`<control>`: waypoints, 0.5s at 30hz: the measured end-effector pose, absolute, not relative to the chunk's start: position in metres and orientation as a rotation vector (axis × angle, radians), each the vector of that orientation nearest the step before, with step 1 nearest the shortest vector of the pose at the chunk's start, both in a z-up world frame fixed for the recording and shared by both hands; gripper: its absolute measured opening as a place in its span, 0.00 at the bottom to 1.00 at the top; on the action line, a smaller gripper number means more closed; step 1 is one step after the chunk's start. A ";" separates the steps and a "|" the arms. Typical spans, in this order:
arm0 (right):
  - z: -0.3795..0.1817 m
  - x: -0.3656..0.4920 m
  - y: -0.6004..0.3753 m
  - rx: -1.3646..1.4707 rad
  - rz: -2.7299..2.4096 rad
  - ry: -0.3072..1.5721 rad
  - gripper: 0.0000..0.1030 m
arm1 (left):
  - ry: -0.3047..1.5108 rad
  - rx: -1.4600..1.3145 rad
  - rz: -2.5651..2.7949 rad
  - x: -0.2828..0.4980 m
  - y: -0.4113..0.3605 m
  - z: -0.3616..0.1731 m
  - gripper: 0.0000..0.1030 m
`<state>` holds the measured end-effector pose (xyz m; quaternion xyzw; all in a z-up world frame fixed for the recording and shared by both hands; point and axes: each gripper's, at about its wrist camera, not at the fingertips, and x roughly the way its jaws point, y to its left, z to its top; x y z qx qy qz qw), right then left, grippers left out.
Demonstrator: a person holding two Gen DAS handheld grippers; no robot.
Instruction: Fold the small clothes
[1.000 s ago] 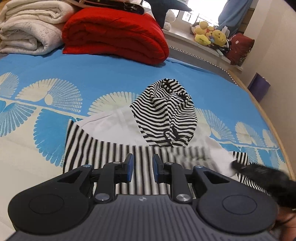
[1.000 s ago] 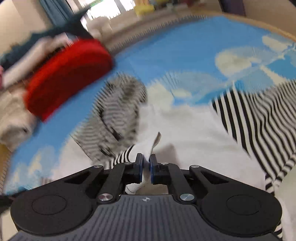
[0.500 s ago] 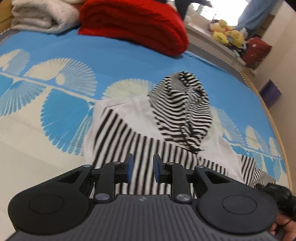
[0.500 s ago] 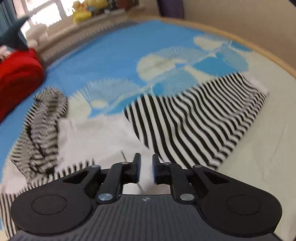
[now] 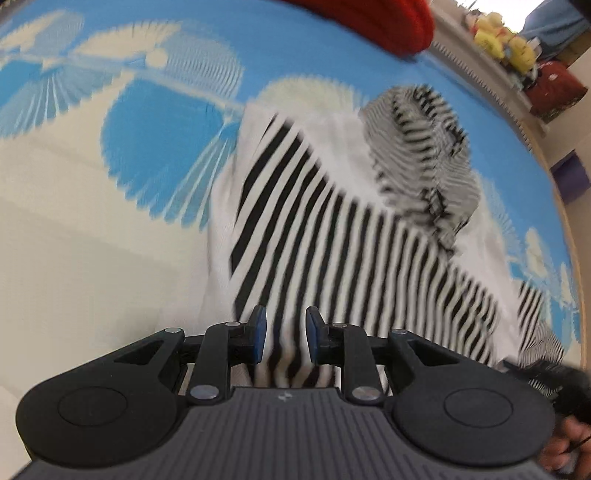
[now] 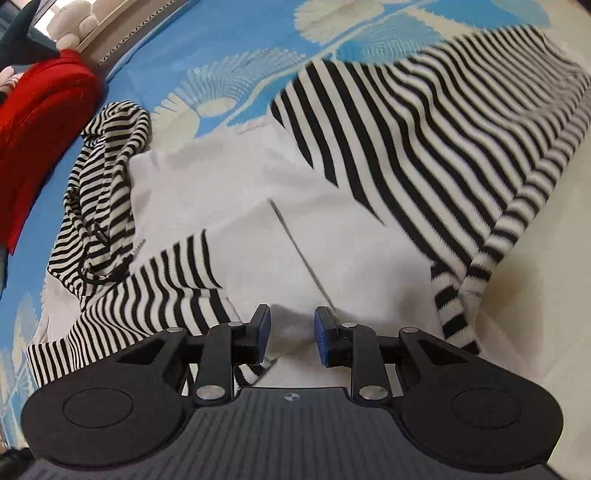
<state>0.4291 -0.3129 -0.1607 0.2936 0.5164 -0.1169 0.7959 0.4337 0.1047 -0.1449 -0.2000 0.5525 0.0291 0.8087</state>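
Note:
A small hooded top lies flat on the bedspread, with a white body, a striped hood and black-and-white striped sleeves. One sleeve is folded across the body; the other sleeve is spread out to the right. My left gripper hangs low over the folded sleeve, partly open, with nothing pinched. My right gripper hovers over the white body near the hem. Its jaws are opening and the pads do not press on the cloth lying under the gap.
A folded red blanket lies beyond the hood. Yellow plush toys sit on a ledge past the bed's edge. A person's hand shows at the lower right of the left wrist view. Cream bedspread lies right of the top.
Both grippers sank closer to the top. The right gripper let go of the white cloth it pinched and its jaws spread. The left gripper's gap stayed the same.

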 end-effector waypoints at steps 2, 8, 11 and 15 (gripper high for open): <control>-0.151 0.430 -0.316 0.613 -0.230 1.071 0.28 | 1.248 -0.389 0.065 0.431 0.104 -0.161 0.22; -0.144 0.425 -0.344 0.655 -0.289 1.036 0.28 | 1.184 -0.280 0.027 0.430 0.088 -0.140 0.25; -0.139 0.425 -0.357 0.641 -0.322 0.993 0.32 | 1.163 -0.248 -0.003 0.432 0.075 -0.131 0.26; -0.135 0.422 -0.380 0.619 -0.370 0.952 0.34 | 1.158 -0.234 -0.032 0.432 0.060 -0.127 0.26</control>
